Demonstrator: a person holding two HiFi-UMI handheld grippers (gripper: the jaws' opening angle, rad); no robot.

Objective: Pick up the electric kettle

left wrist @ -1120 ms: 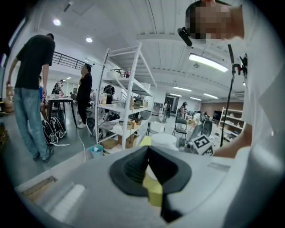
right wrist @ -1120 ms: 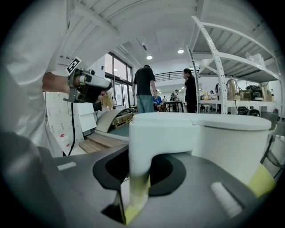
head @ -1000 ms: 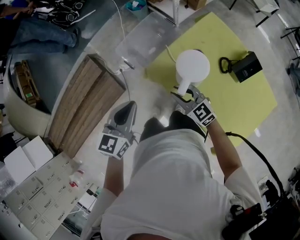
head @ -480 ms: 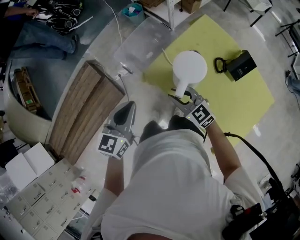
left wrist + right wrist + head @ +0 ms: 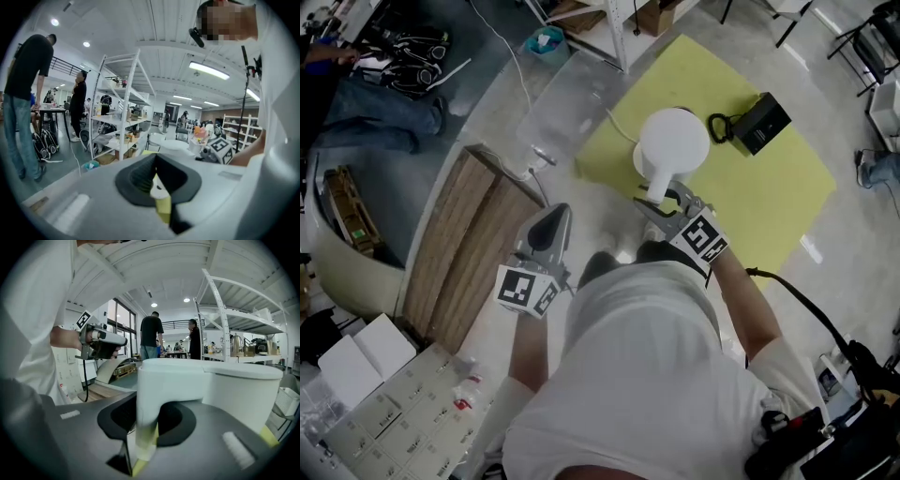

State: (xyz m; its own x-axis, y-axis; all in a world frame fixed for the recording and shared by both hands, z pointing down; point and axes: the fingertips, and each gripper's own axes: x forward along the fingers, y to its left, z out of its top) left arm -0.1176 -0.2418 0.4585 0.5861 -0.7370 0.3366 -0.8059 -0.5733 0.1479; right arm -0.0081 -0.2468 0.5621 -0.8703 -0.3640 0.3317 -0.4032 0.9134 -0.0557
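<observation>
Closest to the person, the left claw (image 5: 549, 225) is held out with its jaws (image 5: 158, 185) together and nothing between them. Off to its right, the right claw (image 5: 667, 199) is clamped on the white plastic handle (image 5: 149, 399) of the white round electric kettle (image 5: 672, 150), one jaw on either side of the handle (the left claw (image 5: 101, 341) shows at the far left of the right gripper view). The kettle body (image 5: 234, 390) sits just beyond the right claw's tips, over the near edge of a pale yellow floor mat (image 5: 769, 206); whether it rests on the mat cannot be told. Farther out past the right claw, on the mat, lies a black box-shaped device with a looped cable (image 5: 757, 123). Left of the left claw is a long wooden board (image 5: 469, 253). Well beyond the left claw stand white metal shelves (image 5: 126, 103) and a person in a black shirt (image 5: 28, 93).
</observation>
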